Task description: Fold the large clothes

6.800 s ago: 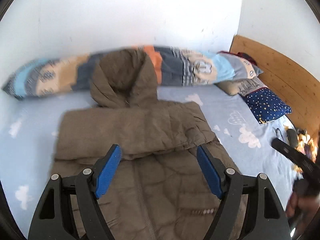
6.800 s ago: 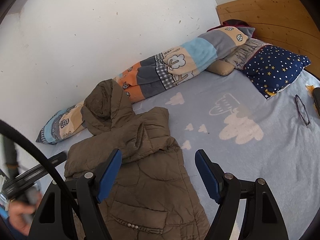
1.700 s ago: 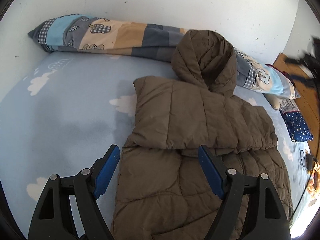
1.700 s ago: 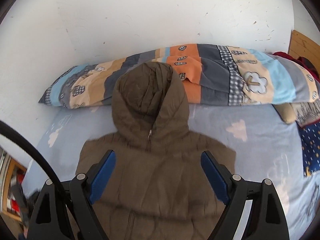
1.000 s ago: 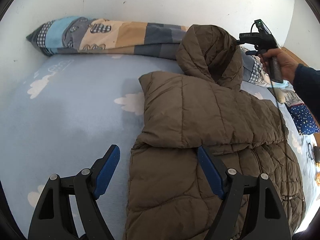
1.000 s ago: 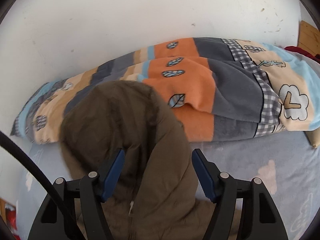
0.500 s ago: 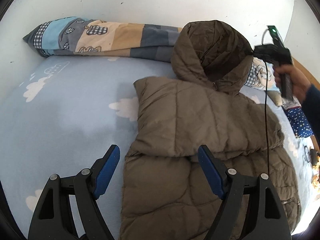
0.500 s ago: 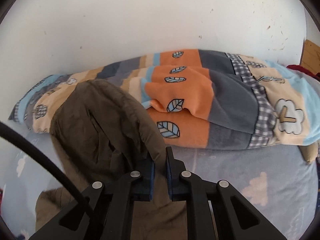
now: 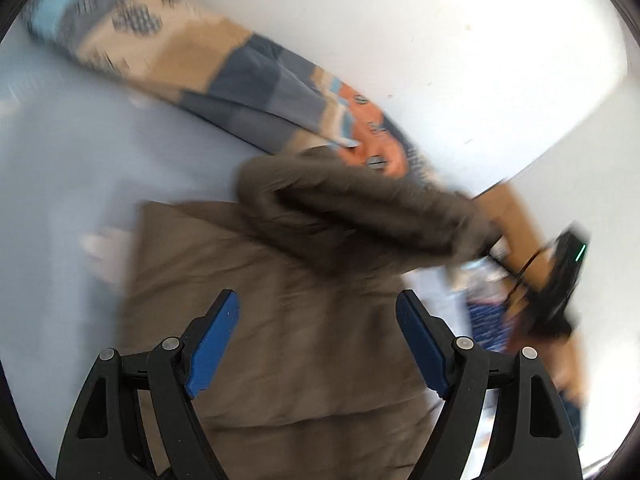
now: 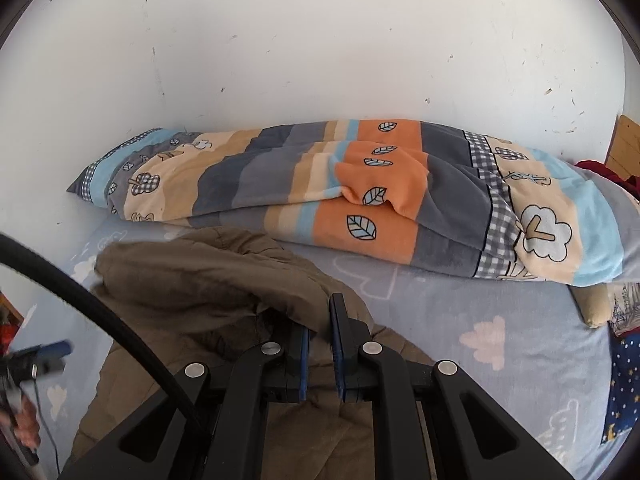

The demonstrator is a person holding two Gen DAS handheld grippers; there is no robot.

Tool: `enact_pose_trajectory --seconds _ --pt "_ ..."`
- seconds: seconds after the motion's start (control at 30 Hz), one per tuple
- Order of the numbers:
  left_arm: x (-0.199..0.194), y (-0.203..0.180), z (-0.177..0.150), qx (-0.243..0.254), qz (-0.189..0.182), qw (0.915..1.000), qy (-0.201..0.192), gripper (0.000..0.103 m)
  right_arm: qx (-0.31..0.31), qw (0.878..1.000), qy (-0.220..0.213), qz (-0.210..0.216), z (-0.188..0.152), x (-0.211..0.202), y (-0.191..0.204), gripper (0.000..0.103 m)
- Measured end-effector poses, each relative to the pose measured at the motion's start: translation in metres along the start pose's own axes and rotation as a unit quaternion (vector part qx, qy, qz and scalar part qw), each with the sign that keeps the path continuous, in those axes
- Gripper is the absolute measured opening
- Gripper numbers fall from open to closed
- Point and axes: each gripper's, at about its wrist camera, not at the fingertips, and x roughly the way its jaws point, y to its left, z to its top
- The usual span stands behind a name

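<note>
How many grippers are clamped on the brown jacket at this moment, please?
1: the right gripper pinches the hood of the jacket. The left gripper hangs open above the jacket's body, holding nothing.

White scuffed wall [image 10: 320,40] behind blue cloud-print bed [image 10: 460,304].

We see a quilted olive-brown hooded jacket [image 10: 208,280] on a pale blue bedsheet [image 10: 440,308] printed with white and pink clouds. Behind it lies a rolled fleece blanket [image 10: 360,200] — orange, grey, tan and light blue bands, with leaf and tree motifs and gingham strips. A navy star-dotted pillow [image 10: 626,384] shows at right — the wall [image 10: 320,40] is white.
</note>
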Motion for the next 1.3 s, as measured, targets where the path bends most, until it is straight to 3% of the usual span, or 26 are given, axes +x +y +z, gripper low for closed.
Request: enact_pose_trajectory --seconds 0.1,0.2,0.33,0.4,0.43,0.5,0.53,0.57,0.83,1.0,1.17,1.3 --pt "0.016 0.006 0.014 -0.072 -0.049 0.9962 0.000 0.079 -0.007 1.000 -0.001 0.003 0.000 -0.003 0.002 0.010" --pt "0.030 0.014 0.026 -0.111 -0.059 0.9921 -0.008 0.079 -0.010 1.000 -0.004 0.005 0.000 -0.005 0.000 0.010" --pt "0.047 0.027 0.038 -0.183 -0.118 0.9758 -0.018 0.079 -0.012 1.000 -0.006 0.014 -0.006 -0.010 -0.003 0.010" --pt "0.055 0.026 0.041 -0.199 -0.129 0.9714 -0.019 0.079 -0.016 1.000 -0.007 0.014 -0.010 -0.012 -0.003 0.010" --pt "0.057 0.024 0.042 -0.197 -0.124 0.9723 -0.019 0.079 -0.019 1.000 -0.007 0.015 -0.012 -0.014 -0.004 0.010" --pt "0.066 0.019 0.041 -0.192 -0.118 0.9742 -0.008 0.060 -0.023 1.000 -0.010 0.017 -0.018 -0.020 -0.004 0.010" --pt "0.068 0.018 0.040 -0.190 -0.116 0.9749 -0.002 0.038 -0.023 1.000 -0.010 0.018 -0.020 -0.021 -0.005 0.010" --pt "0.070 0.016 0.038 -0.187 -0.114 0.9756 -0.001 0.023 -0.021 0.999 -0.011 0.021 -0.023 -0.024 -0.005 0.010" --pt "0.014 -0.029 -0.001 -0.065 -0.081 0.9945 -0.018 0.019 -0.021 0.999 -0.020 0.029 -0.045 -0.062 -0.007 0.010" --pt "0.008 -0.018 -0.042 -0.032 -0.043 0.9985 -0.009 0.019 -0.050 0.998 -0.018 0.027 -0.078 -0.083 0.007 0.010" --pt "0.049 0.035 -0.087 -0.060 0.036 0.9973 0.021 0.019 -0.087 0.996 0.017 -0.016 -0.132 -0.046 0.021 0.010" --pt "0.062 0.051 -0.095 -0.065 0.044 0.9968 0.014 0.019 -0.072 0.994 0.069 -0.045 -0.172 0.003 0.015 0.012"
